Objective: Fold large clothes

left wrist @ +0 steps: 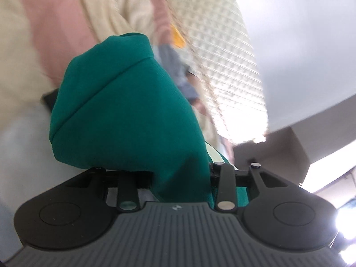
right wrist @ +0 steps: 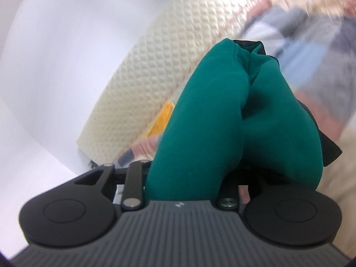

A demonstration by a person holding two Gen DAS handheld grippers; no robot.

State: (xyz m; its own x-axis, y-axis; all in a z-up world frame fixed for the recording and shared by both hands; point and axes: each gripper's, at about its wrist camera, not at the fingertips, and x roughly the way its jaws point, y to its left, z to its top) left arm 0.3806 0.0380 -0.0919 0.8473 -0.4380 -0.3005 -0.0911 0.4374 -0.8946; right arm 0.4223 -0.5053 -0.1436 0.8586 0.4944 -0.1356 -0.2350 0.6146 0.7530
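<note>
Lifting looks like the step in hand: you have the green garment (left wrist: 124, 115) bunched between the jaws of both tongs, the left gripper (left wrist: 178, 173) and the right gripper (right wrist: 191, 178) each narrowed and clamped on a thick wad of it, fingertips buried in cloth. Next, spread the two grips apart so the fabric hangs flat. Mind the pastel patchwork blanket (left wrist: 44, 33) beneath and the quilted headboard (right wrist: 155, 71) near ahead.
</note>
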